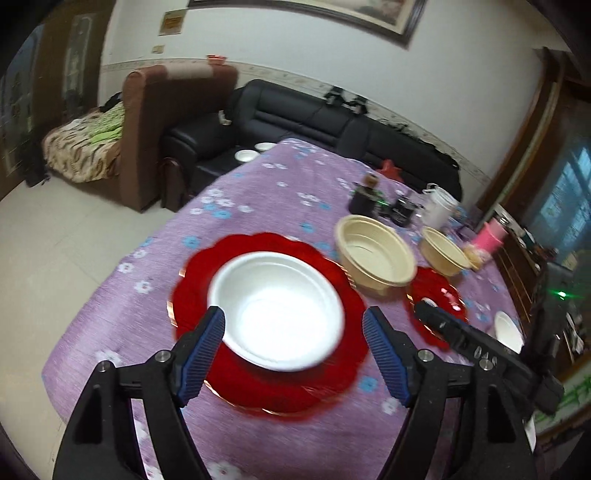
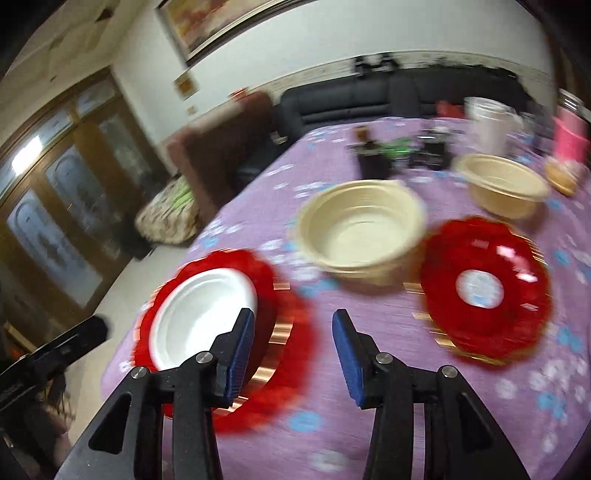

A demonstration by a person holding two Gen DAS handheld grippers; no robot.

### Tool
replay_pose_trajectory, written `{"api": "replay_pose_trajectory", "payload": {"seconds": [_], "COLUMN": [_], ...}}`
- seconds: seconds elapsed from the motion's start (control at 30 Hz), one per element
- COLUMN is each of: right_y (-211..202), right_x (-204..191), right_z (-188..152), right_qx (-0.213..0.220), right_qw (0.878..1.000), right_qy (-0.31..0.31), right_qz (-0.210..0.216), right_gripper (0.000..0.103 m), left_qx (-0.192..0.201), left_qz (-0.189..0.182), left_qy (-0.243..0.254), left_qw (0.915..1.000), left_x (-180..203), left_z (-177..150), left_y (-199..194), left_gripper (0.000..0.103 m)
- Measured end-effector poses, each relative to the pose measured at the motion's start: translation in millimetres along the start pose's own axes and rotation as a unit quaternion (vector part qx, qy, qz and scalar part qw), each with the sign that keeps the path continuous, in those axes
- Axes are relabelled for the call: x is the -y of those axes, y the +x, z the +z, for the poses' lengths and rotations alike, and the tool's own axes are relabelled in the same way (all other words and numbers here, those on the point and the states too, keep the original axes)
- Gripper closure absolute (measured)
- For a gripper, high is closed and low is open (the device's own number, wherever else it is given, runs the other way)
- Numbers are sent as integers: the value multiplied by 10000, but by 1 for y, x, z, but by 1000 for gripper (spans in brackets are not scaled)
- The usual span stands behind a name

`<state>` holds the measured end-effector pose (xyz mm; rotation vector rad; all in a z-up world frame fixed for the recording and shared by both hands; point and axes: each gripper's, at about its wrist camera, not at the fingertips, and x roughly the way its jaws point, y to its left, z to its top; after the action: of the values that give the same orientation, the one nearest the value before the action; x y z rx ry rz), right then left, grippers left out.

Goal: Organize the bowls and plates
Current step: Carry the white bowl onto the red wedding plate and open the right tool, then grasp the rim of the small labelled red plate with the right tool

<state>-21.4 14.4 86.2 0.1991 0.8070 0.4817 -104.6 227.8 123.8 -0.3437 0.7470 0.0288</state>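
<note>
On the purple flowered bench [image 1: 258, 192], a white bowl [image 1: 277, 310] sits on a red scalloped plate [image 1: 192, 273] at the left, with the left tongs [image 1: 293, 330] held above it, spread wide and empty. To its right stand two cream bowls [image 2: 360, 229], well apart, and a second red plate [image 2: 484, 291] with nothing on it. The right tongs [image 2: 293, 332] hang apart over bare cloth between the two plates, gripping nothing.

white walls [image 1: 303, 55], framed picture [image 1: 332, 11], black sofa [image 1: 295, 114], brown armchair [image 1: 162, 122], pale tiled floor [image 1: 66, 229], wooden glazed doors [image 2: 55, 192]
</note>
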Motion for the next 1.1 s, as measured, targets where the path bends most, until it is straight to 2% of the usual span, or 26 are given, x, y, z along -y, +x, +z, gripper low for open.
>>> {"api": "replay_pose_trajectory", "payload": {"seconds": [0.17,0.3,0.43,0.63,0.73,0.77,0.83,0.97,1.1], "right_y": [-27,-36,-37,-15,-2,1,5,-3,-20], "right_x": [79,120,144,159,169,173,180,187,182], "right_z": [-5,-8,-11,-10,-5,-4,-5,-13,-28], "right_qx": [181,266,302,145,38,-12,-104,-215,-508], "right_qw": [9940,9869,9816,9778,9766,9757,9742,9746,9795], "right_qy": [890,1260,1498,1612,1753,1828,1938,2027,1807], "right_qz": [-606,-973,-1147,-1328,-1245,-1211,-1156,-929,-734], "right_gripper": [55,55,55,54,56,59,87,89,90], "left_qx": [-165,-301,-440,-607,-686,-702,-717,-783,-917], "left_qz": [-348,-516,-561,-511,-540,-547,-558,-598,-681], "left_qy": [109,321,508,616,676,703,715,731,722], "left_qw": [9992,9977,9962,9949,9939,9936,9933,9924,9908], "left_x": [29,51,67,80,85,87,90,93,96], "left_z": [-12,-20,-26,-32,-36,-37,-38,-41,-45], "left_y": [4,12,19,30,31,32,32,36,42], "left_gripper": [26,26,26,26,26,26,26,26,26]}}
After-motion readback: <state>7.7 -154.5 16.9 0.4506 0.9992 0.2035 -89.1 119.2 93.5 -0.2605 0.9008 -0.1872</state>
